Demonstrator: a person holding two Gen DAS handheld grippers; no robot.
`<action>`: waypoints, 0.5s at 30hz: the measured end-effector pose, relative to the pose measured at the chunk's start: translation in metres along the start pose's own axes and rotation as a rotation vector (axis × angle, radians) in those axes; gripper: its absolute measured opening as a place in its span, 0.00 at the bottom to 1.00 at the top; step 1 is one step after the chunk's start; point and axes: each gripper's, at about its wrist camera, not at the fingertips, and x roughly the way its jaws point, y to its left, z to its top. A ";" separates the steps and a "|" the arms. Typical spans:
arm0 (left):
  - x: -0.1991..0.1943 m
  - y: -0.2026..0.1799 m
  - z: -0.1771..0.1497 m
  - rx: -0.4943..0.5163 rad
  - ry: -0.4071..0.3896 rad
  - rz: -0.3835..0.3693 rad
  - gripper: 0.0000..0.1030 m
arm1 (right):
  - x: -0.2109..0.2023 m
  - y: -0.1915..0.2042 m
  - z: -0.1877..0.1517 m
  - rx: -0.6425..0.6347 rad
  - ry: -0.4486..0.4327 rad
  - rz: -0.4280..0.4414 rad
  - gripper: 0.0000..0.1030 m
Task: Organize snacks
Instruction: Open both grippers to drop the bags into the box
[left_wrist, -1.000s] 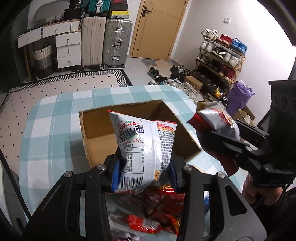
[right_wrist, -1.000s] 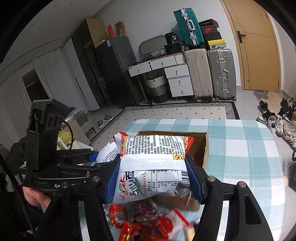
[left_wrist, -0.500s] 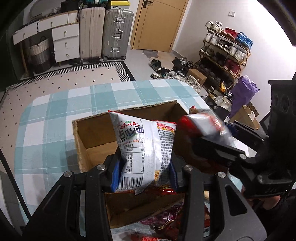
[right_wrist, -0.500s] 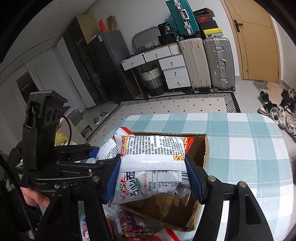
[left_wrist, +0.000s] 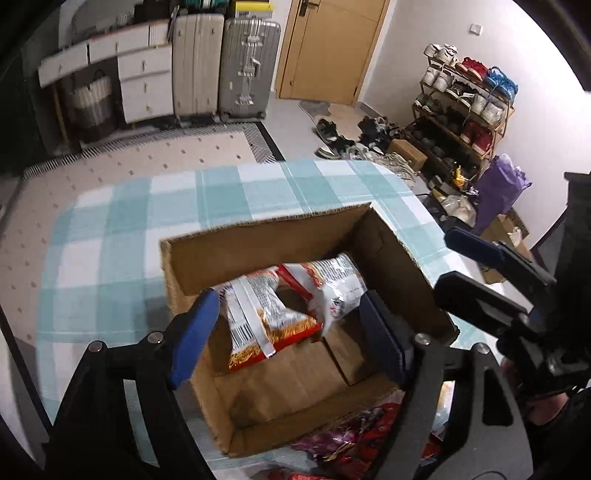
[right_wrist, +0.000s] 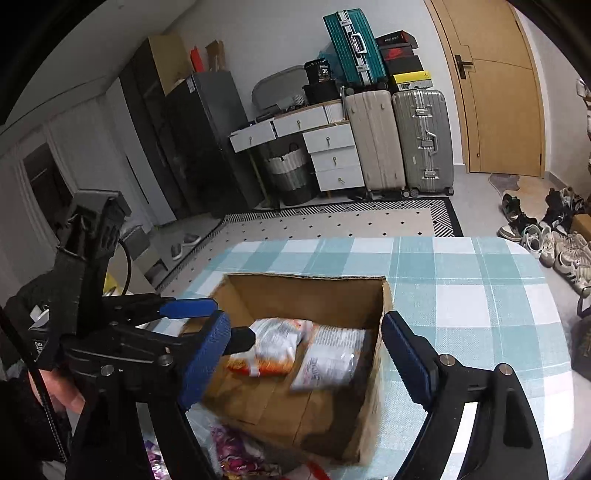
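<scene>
Checked teal-and-white cloth covers the table, and over it both grippers hang above an open cardboard box. From the left wrist view, the left gripper has its blue pads spread and its jaws are opening, with nothing pressed between them; two snack packets sit below in the box. The orange-and-white packet lies tilted against the far left part of the box, its long axis running from the far wall down towards the camera. The red-and-white packet leans across it, its long axis slanting towards the far right corner. The right gripper is likewise spread, jaws opening, pads clear of both packets. In its view the left gripper's arm reaches in from the left over the box's near left rim, partly covering the orange packet, while the white packet lies beside it towards the right wall. More red and purple wrappers are heaped on the cloth just in front of the box. Beyond the table stand two upright suitcases, a white drawer unit, a wooden door and a shoe rack.
</scene>
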 end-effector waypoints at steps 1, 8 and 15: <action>-0.004 -0.002 0.000 0.005 -0.005 0.006 0.74 | -0.003 0.000 0.000 -0.002 -0.005 -0.001 0.83; -0.038 -0.014 -0.011 0.005 -0.030 0.015 0.74 | -0.033 0.010 0.000 -0.010 -0.038 -0.004 0.83; -0.082 -0.028 -0.025 0.029 -0.068 0.044 0.75 | -0.069 0.033 -0.003 -0.045 -0.072 -0.006 0.83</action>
